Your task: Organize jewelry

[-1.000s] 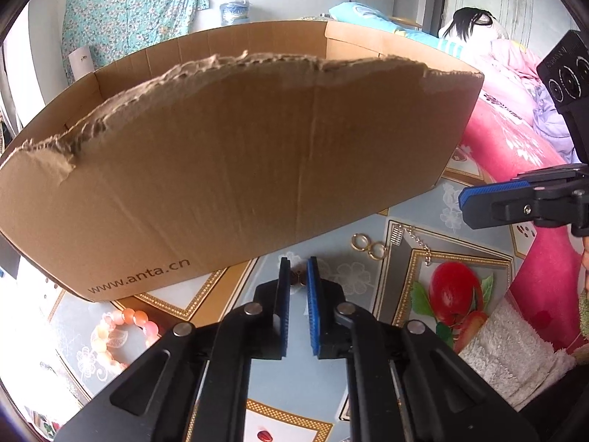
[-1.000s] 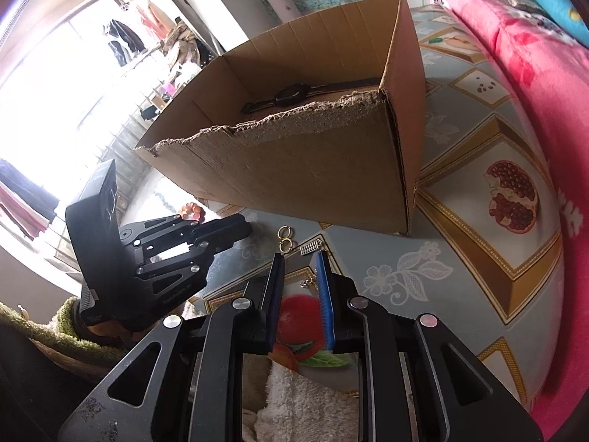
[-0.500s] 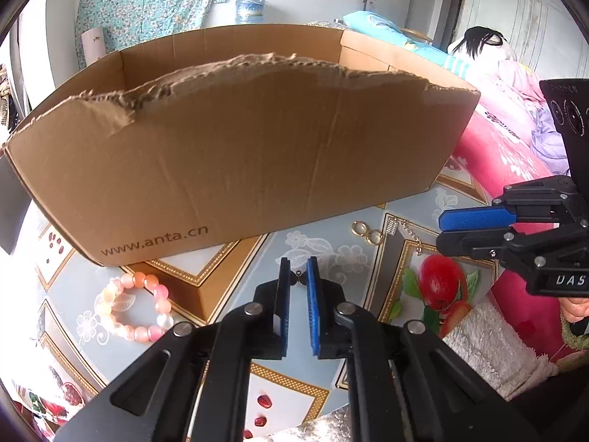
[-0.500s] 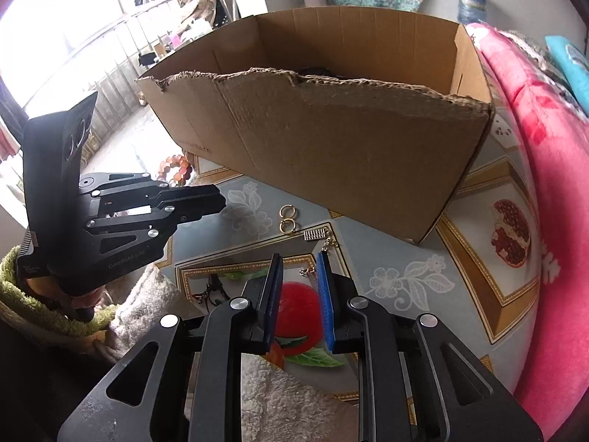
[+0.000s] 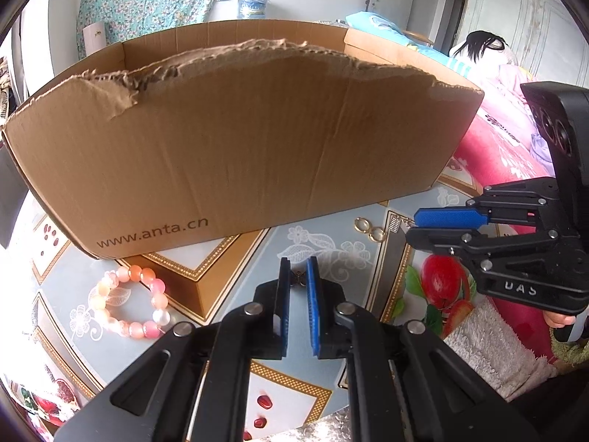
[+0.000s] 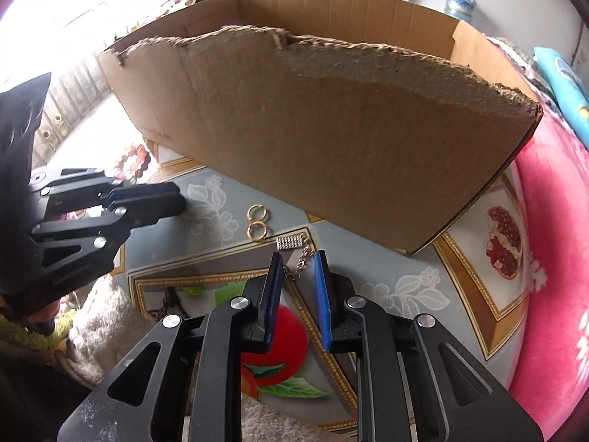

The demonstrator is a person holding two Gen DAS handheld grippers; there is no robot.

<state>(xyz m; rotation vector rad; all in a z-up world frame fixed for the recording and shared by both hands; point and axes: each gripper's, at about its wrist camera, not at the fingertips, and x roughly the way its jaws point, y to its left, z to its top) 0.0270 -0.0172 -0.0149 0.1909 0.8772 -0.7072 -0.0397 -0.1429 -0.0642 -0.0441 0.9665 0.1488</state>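
Since the earlier frame, the right gripper (image 5: 416,228) is seen farther in from the right edge of the left wrist view, beside the gold rings (image 5: 369,229). Between the nearly shut pads of the left gripper (image 5: 297,270) a small dark ornament (image 5: 296,279) is clamped; a slip from so slight a hold is the risk. Left on the patterned cloth (image 5: 221,276), near the cardboard box (image 5: 239,154), is the pink bead bracelet (image 5: 129,302).

From the right wrist, the right gripper (image 6: 297,263) is closing over the chain pendant (image 6: 296,254), not yet pinched. Only one loose link may be caught.
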